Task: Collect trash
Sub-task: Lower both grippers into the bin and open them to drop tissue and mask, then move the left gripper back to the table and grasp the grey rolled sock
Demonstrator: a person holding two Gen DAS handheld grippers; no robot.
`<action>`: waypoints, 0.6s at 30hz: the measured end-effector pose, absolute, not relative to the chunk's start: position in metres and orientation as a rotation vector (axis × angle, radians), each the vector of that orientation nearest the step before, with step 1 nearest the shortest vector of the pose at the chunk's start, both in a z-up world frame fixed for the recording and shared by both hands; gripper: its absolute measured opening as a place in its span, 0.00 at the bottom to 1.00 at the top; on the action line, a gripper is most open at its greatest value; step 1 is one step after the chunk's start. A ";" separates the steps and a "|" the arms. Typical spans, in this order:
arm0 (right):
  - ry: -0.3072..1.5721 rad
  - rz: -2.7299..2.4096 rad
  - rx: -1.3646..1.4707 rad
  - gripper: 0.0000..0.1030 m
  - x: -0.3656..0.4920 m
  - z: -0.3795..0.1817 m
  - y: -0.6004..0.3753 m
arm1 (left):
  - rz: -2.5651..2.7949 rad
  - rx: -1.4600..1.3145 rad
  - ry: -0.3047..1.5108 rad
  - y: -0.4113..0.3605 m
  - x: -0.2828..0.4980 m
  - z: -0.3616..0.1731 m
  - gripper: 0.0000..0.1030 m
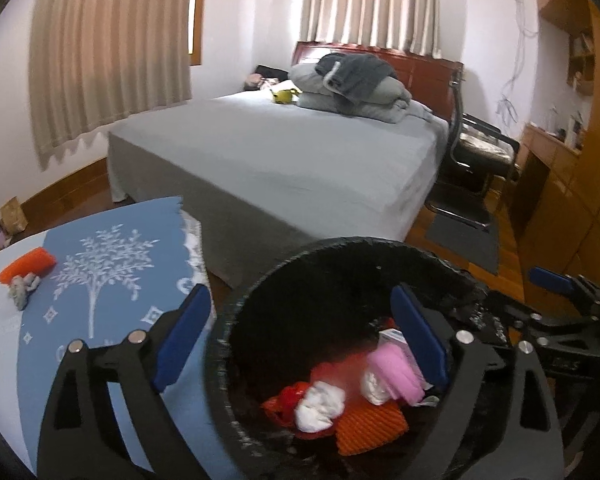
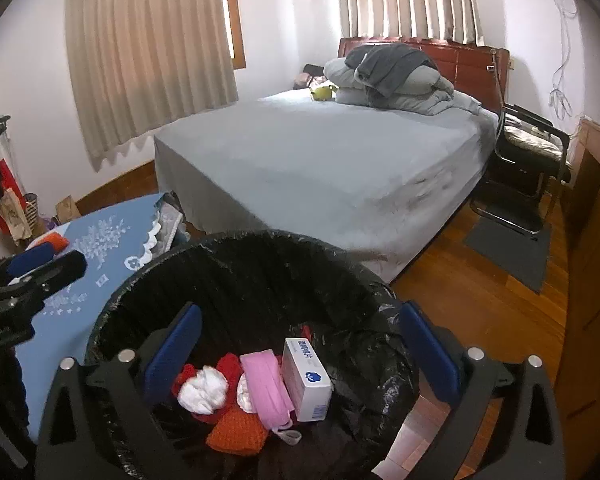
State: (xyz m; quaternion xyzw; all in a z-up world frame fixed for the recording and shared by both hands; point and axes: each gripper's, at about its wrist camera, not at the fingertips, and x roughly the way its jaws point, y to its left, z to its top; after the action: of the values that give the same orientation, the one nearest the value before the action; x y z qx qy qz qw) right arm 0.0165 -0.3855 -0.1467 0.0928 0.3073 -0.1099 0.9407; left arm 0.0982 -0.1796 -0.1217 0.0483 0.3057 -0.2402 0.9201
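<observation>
Bedroom floor (image 2: 480,300), black bin (image 2: 236,256) rim just beside blue-clothed table (image 2: 100,256).

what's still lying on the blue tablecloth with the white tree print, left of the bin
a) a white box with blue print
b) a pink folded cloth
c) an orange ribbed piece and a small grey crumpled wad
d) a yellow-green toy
c: the orange ribbed piece and small grey crumpled wad lie on the blue tablecloth; the box and pink cloth are inside the black-lined bin.
</observation>
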 end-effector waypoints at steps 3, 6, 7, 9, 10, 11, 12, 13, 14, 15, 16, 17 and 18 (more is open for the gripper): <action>0.613 -0.218 0.185 0.94 0.015 -0.138 -0.381 | -0.454 0.091 0.612 -0.164 0.099 -0.113 0.88; 0.592 -0.197 0.176 0.94 0.015 -0.129 -0.372 | -0.409 0.080 0.593 -0.144 0.098 -0.105 0.89; 0.585 -0.184 0.172 0.94 0.017 -0.125 -0.366 | -0.390 0.077 0.586 -0.136 0.097 -0.103 0.90; 0.577 -0.158 0.164 0.94 0.022 -0.120 -0.355 | -0.354 0.070 0.577 -0.119 0.096 -0.099 0.90; 0.574 -0.143 0.160 0.94 0.026 -0.118 -0.348 | -0.337 0.064 0.574 -0.111 0.096 -0.098 0.90; 0.573 -0.131 0.156 0.94 0.030 -0.116 -0.343 | -0.318 0.057 0.573 -0.102 0.097 -0.096 0.90; 0.572 -0.112 0.150 0.94 0.036 -0.115 -0.334 | -0.295 0.050 0.571 -0.091 0.098 -0.096 0.90; 0.572 -0.099 0.146 0.94 0.040 -0.115 -0.326 | -0.274 0.047 0.569 -0.083 0.099 -0.095 0.90; 0.573 -0.075 0.142 0.94 0.049 -0.115 -0.315 | -0.251 0.044 0.568 -0.073 0.101 -0.095 0.90; 0.573 -0.061 0.139 0.94 0.054 -0.115 -0.308 | -0.225 0.041 0.568 -0.062 0.104 -0.095 0.90; 0.574 -0.047 0.135 0.94 0.060 -0.115 -0.300 | -0.198 0.039 0.568 -0.050 0.107 -0.096 0.90; 0.579 -0.029 0.132 0.94 0.069 -0.116 -0.290 | -0.181 0.038 0.569 -0.041 0.110 -0.097 0.90; 0.582 -0.005 0.129 0.94 0.077 -0.116 -0.279 | -0.152 0.036 0.571 -0.028 0.114 -0.098 0.90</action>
State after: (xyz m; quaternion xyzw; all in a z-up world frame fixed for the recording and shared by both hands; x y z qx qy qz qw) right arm 0.0774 -0.2792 -0.1163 0.0635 0.2867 -0.0025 0.9559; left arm 0.1138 -0.0279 -0.0984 0.0178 0.2815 -0.0748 0.9565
